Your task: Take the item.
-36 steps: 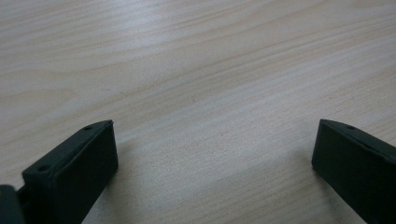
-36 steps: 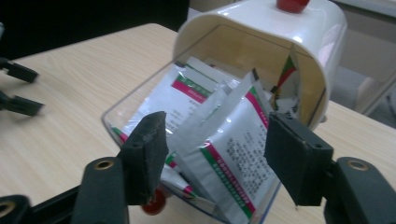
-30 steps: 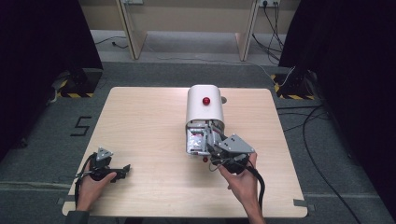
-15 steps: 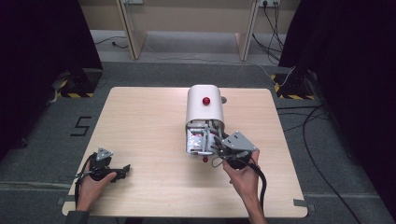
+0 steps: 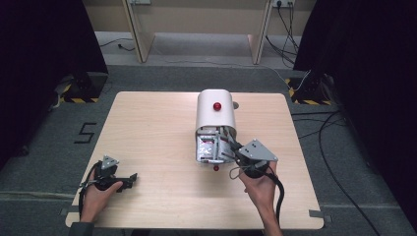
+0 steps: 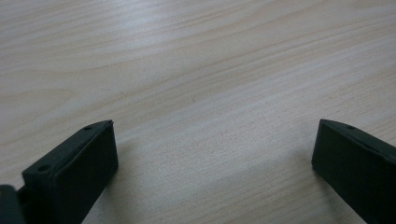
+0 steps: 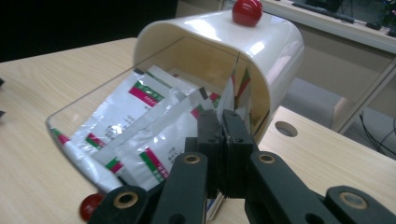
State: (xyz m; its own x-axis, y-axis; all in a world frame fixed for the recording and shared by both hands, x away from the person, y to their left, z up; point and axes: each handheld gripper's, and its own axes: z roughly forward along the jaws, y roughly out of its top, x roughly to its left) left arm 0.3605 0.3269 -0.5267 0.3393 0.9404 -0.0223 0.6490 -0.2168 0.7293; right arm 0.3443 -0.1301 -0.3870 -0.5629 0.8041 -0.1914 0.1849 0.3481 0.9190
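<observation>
Lying on its side in the middle of the pale wooden table [image 5: 147, 128]: a cream plastic box with a round top and a red knob [image 5: 215, 114], open end facing the person. Spilling white packets with green and red stripes [image 7: 140, 126] from its clear front. Pinching one upright white packet [image 7: 238, 88] at the box mouth: the right gripper [image 7: 224, 122], jaws pressed tight together. Resting low on the table near the left corner: the left gripper [image 5: 129, 178], jaws spread wide, holding nothing. Sitting by the clear front: a small red ball [image 7: 89, 206].
</observation>
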